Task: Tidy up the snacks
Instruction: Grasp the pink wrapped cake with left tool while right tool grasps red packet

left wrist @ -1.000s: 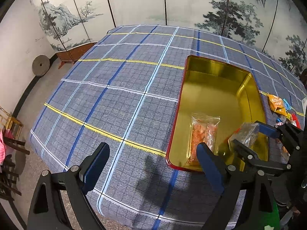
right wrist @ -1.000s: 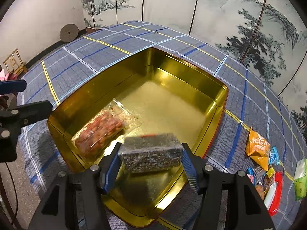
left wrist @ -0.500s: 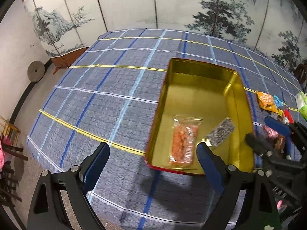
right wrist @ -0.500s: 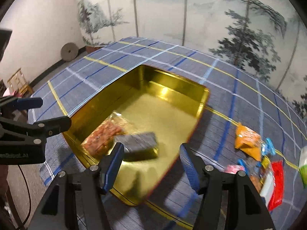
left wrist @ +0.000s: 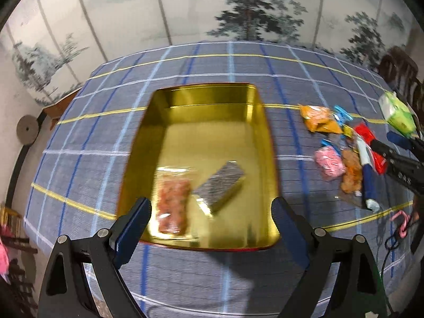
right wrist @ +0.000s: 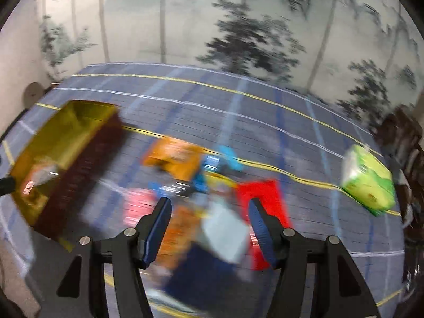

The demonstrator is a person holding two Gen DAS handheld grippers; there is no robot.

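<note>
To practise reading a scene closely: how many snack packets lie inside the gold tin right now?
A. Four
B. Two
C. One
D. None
B. In the left wrist view the gold tin holds just two: an orange-red snack packet and a dark speckled packet beside it; the other snacks lie on the cloth to the tin's right.

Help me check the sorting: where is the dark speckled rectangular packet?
In the left wrist view, the dark speckled rectangular packet lies inside the gold metal tray, just right of the clear orange-snack bag.
</note>
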